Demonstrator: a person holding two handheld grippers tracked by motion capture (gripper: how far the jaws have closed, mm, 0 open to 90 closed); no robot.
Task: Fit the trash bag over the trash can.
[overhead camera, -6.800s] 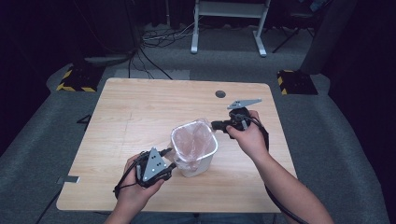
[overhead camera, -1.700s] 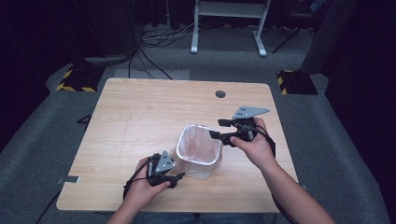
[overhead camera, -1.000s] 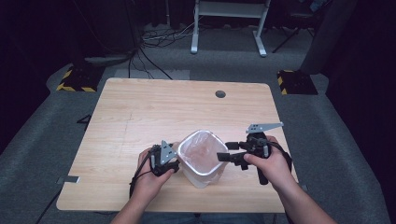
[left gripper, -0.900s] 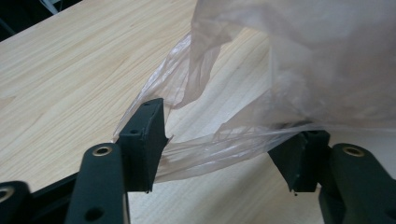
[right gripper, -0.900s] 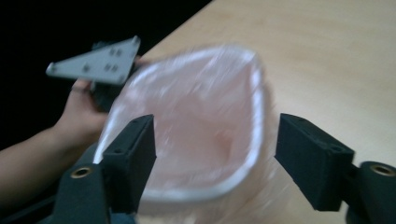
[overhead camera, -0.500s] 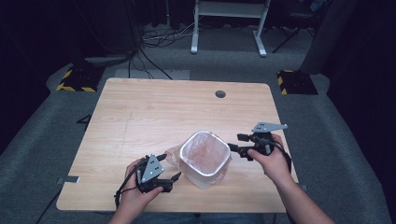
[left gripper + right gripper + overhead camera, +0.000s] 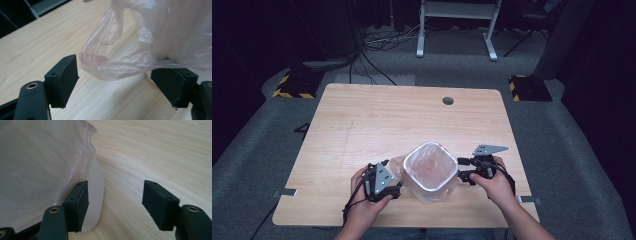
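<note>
In the high view the lower part of the bin (image 7: 430,172) is hidden behind its own rim and the clear bag (image 7: 399,165) that lines it, so where its base meets the bench (image 7: 377,117) cannot be told. The jaws of the left gripper (image 7: 394,186) lie under the person's hand and the bag's loose flap there. In the left gripper view the bag (image 7: 150,37) is cut off by the top and right edges, and the near fold is soft with blur. In the right gripper view the bag (image 7: 37,170) runs off the left and top edges; the bin's wall (image 7: 96,200) behind the jaw is partly covered.
</note>
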